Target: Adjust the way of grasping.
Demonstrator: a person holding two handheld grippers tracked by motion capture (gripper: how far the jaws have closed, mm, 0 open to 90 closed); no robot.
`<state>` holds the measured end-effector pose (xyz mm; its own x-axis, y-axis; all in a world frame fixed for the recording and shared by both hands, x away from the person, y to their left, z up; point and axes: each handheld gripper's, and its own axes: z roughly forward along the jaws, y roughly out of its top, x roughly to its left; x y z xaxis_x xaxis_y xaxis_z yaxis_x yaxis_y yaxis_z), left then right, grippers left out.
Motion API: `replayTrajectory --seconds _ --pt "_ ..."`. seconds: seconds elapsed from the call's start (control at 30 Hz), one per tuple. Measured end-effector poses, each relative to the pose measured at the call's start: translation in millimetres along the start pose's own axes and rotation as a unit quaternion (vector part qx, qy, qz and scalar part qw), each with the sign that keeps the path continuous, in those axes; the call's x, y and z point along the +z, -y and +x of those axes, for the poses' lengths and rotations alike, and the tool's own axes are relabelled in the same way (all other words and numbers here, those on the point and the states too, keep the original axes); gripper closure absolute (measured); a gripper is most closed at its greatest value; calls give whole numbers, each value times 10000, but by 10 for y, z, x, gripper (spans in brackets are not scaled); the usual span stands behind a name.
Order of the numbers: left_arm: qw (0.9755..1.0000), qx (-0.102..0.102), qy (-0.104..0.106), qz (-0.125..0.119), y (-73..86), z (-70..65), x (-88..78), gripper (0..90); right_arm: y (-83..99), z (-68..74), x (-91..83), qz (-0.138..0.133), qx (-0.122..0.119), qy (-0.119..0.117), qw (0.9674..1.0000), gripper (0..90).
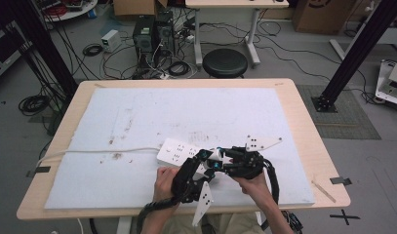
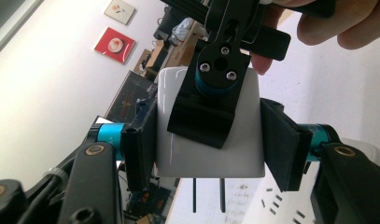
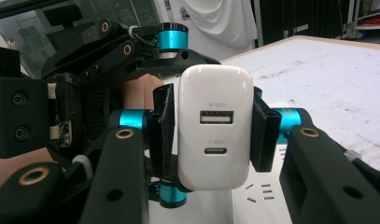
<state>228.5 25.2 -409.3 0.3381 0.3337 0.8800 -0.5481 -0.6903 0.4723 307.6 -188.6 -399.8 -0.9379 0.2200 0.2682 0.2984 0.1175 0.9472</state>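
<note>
Right gripper view shows the right tool pinching a white rectangular USB charger plug; the left tool also clamps it, above the white plastic power strip on the desk. This looks like a handover or insertion step: next, 1 tool should probably let go, then the 2 prongs need lining up with a socket.

Landmark: white power strip on the white mat.
My left gripper: just right of the strip's near end.
My right gripper: right of that, tips meeting over a small white thing.
Strip's cord: runs left off the table.
</note>
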Motion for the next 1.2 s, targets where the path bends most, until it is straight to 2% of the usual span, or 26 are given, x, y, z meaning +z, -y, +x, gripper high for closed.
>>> replayTrajectory --seconds 0.43,0.6,0.8,1.03,1.07,1.2 --pt "9999 92 19 36 7 -5 -9 424 2 -9 2 30 46 -51 10000 631" --pt "10000 51 61 55 11 1 -9 423 5 -10 7 67 105 -29 9999 632" --pt "9998 -64 180 21 24 23 -5 423 7 -22 3 82 213 -64 9997 633" --pt "9997 -107 201 -36 50 30 -12 420 9 8 8 75 110 27 9999 633" --pt "9996 -167 221 -38 54 28 -6 416 10 7 9 81 105 40 9999 633" --pt "9989 -305 349 46 67 34 11 342 7 6 -2 35 93 92 9999 633"
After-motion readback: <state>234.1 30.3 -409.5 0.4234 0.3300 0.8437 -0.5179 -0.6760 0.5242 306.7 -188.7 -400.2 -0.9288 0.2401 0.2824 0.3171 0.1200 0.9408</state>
